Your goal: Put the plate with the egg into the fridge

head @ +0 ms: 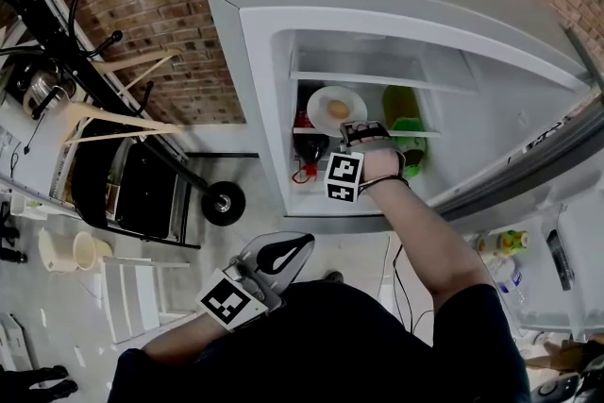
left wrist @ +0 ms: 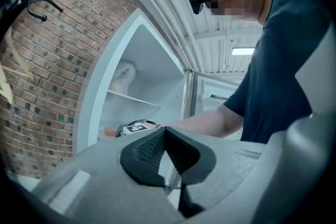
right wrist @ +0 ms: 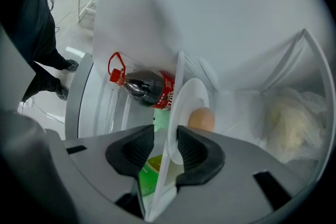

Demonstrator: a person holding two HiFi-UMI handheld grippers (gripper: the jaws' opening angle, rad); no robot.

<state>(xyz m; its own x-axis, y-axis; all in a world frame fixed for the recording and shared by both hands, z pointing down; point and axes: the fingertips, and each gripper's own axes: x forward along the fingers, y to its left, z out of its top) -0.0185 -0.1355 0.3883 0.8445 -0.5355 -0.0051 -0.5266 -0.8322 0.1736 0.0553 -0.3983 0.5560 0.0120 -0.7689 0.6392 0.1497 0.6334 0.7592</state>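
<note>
A white plate (head: 322,102) carrying a brown egg (head: 338,109) lies on the middle shelf (head: 429,133) of the open fridge. My right gripper (head: 363,128) reaches in at the plate's near rim. In the right gripper view the plate (right wrist: 192,96) and egg (right wrist: 201,118) sit flat against the shelf, and the rim lies between the jaws of the right gripper (right wrist: 165,147), which stand open, one pad clearly off it. My left gripper (head: 283,255) hangs low in front of my body, shut and empty; its pads (left wrist: 152,152) meet at the tips.
A dark cola bottle (head: 310,150) with a red cap lies under the shelf, beside a green bottle (head: 409,142). A pale bag (right wrist: 290,120) sits deep in the upper compartment. The fridge door (head: 528,167) stands open at right. A black cart (head: 142,189) is on the left.
</note>
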